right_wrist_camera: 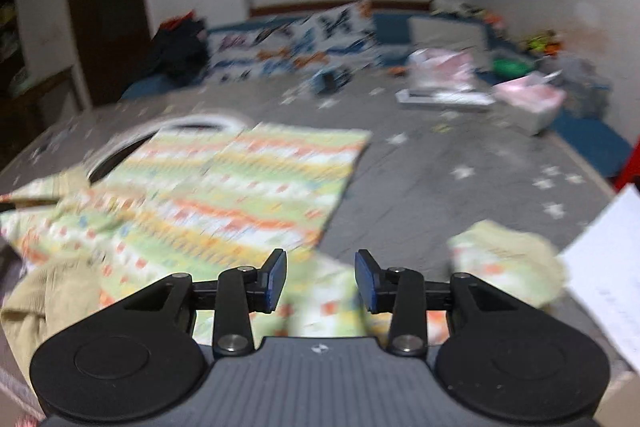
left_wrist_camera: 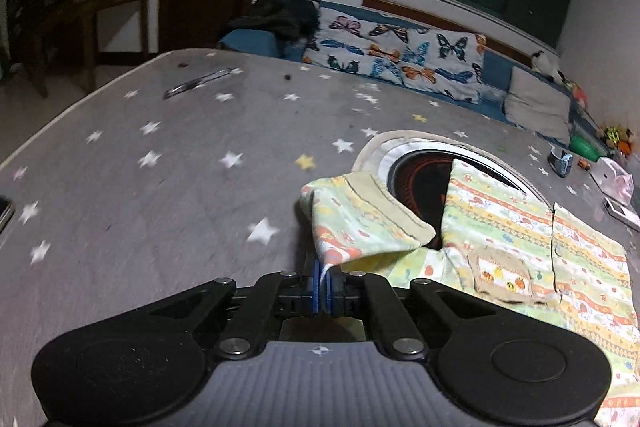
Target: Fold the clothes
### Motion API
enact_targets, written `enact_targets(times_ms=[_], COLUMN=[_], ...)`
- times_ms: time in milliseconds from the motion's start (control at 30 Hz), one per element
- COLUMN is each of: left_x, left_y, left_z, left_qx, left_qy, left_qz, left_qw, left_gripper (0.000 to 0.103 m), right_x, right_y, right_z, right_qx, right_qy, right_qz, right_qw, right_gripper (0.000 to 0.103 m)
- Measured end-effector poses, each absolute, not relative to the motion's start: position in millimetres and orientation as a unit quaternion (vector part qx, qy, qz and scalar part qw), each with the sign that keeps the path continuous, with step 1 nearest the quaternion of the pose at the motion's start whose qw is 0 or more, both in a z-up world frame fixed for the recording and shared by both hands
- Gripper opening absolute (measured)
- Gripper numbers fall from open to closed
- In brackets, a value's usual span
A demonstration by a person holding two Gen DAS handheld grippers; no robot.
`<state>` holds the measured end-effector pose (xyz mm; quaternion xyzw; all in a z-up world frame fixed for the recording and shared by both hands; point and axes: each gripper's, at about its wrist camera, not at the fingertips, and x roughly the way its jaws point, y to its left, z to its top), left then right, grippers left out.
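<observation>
Clearly your left gripper (left_wrist_camera: 323, 285) is pinching the cuff end of the sleeve (left_wrist_camera: 360, 223), its pads pressed together on the cloth, so the sleeve rises off the bed (left_wrist_camera: 160, 155) and can swing over the shirt (left_wrist_camera: 532, 239). That shirt lies spread on the star-print bed, partly over a round mat (left_wrist_camera: 420, 163). Your right gripper (right_wrist_camera: 321, 279) hangs spread above the shirt's near edge, gripping nothing, free to take the other sleeve (right_wrist_camera: 508, 263) bunched to its right. Only the left view shows the pinch and the pocket (left_wrist_camera: 504, 277); only the right view, though blurred, shows that second sleeve and the paper (right_wrist_camera: 608, 275) beside it.
</observation>
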<state>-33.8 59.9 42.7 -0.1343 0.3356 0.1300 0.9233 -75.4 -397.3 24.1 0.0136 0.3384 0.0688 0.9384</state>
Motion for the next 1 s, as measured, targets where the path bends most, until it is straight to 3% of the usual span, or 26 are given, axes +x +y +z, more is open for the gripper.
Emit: enact_targets(times_ms=[100,267,400,433,833,867,1000], left_x=[-47.0,-46.8,-41.0,-40.2,3.2,7.2,14.0], left_y=[63.9,59.5,38.4,33.0,-6.3,-7.0,-2.1], left_z=[40.8,49.5,56.4,57.8,40.6,36.5,27.5], left_qx=[-0.142,-0.092,0.002,0.02,0.144,0.151,0.152], left_qy=[0.34,0.344,0.332,0.327,0.338,0.343,0.351], left_qz=[0.136,0.133,0.124,0.118,0.017,0.01,0.01], left_qw=[0.919,0.925,0.935,0.937,0.93,0.927,0.924], left_gripper=[0.004,0.014,0.039,0.04,0.04,0.04,0.032], right_x=[-64.3,-37.1,-9.8,-1.8,70.9,73.9,87.7], right_y=[-385.4,-388.7,-397.1,-398.1,-400.6,-399.9,-395.7], right_z=[15.2,19.3,20.8,20.3,2.3,2.0,1.1], right_qx=[0.008,0.017,0.028,0.027,0.024,0.022,0.016], right_qy=[0.354,0.36,0.366,0.367,0.386,0.384,0.381], right_qz=[0.089,0.097,0.091,0.087,0.061,0.06,0.052], right_qw=[0.931,0.928,0.926,0.926,0.92,0.921,0.923], right_gripper=[0.038,0.038,0.038,0.038,0.037,0.035,0.013])
